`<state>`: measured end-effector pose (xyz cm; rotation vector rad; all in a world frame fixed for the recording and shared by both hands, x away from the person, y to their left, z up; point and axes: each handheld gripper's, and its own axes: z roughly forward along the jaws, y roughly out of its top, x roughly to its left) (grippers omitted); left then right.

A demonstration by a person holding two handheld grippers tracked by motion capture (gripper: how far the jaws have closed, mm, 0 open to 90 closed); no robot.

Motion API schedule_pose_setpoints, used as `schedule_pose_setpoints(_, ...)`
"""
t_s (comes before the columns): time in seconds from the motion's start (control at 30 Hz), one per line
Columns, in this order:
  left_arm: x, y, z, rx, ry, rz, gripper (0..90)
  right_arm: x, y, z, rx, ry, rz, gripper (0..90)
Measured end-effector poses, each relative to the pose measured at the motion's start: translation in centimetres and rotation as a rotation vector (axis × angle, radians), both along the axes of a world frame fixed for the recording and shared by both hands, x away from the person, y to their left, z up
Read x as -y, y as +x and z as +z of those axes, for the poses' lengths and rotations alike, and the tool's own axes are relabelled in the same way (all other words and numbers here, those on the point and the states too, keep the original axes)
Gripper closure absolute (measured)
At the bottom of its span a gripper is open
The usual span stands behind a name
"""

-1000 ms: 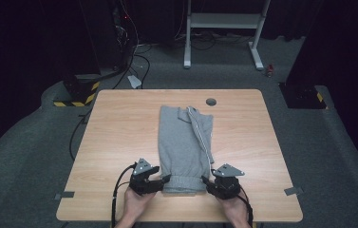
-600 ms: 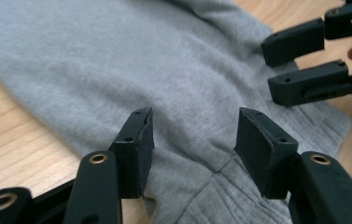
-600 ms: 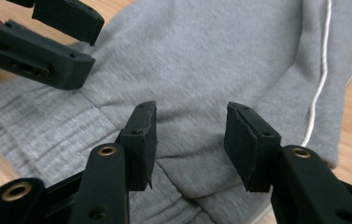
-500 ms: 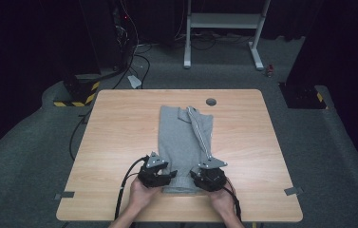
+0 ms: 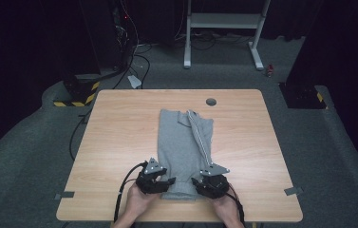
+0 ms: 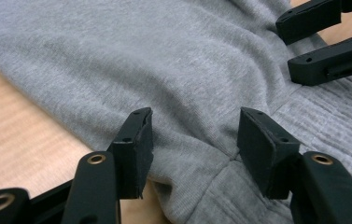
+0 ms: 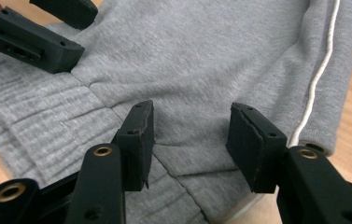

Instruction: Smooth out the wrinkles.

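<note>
A grey folded garment [image 5: 183, 147] with a white side stripe [image 5: 199, 137] lies lengthwise on the wooden table [image 5: 119, 133]. My left gripper [image 5: 169, 182] is at the near left corner of its ribbed hem, and my right gripper [image 5: 196, 183] is at the near right corner. In the left gripper view, the left gripper [image 6: 192, 135] is open. Its jaws have just been closing and straddle a fold of the grey cloth [image 6: 164, 70] without pinching it. The right gripper [image 7: 190, 128] is open over the cloth [image 7: 201, 56], beside the stripe [image 7: 320, 70].
A round cable hole [image 5: 211, 101] sits near the table's far edge. Tape marks [image 5: 293, 191] are at the near corners. Beyond the table stand a white metal frame [image 5: 224, 21], floor cables [image 5: 134, 61] and a yellow-black striped block [image 5: 74, 97].
Both grippers moved inward toward each other along the garment's near hem, from its outer corners onto the cloth. They have stayed there over the last half second.
</note>
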<state>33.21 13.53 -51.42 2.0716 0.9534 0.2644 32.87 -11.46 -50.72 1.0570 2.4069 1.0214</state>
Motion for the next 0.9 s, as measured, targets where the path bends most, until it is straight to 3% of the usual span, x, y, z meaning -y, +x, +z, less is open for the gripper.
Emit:
schedule_pose_setpoints(0.17,0.1,-1.6,0.0,-0.012,0.004,-0.020,45.4,0.4,-1.5,-0.1,-0.004,0.000,0.031,50.8)
schedule_pose_setpoints(0.37,0.7,-3.6,0.6,-0.001,0.057,-0.047,44.1,0.7,-3.1,0.1,-0.030,-0.001,0.061,51.3)
schedule_pose_setpoints(0.47,0.7,-3.9,0.8,0.015,0.042,-0.044,43.0,0.7,-3.6,0.4,-0.027,-0.003,0.072,51.8)
schedule_pose_setpoints(0.67,0.0,-2.6,1.8,0.030,-0.011,-0.006,40.4,1.0,-3.4,1.8,0.015,0.033,0.055,54.6)
schedule_pose_setpoints(0.9,-0.5,0.5,1.7,0.054,0.002,0.085,40.8,1.4,-1.6,2.9,0.073,0.048,-0.017,62.5)
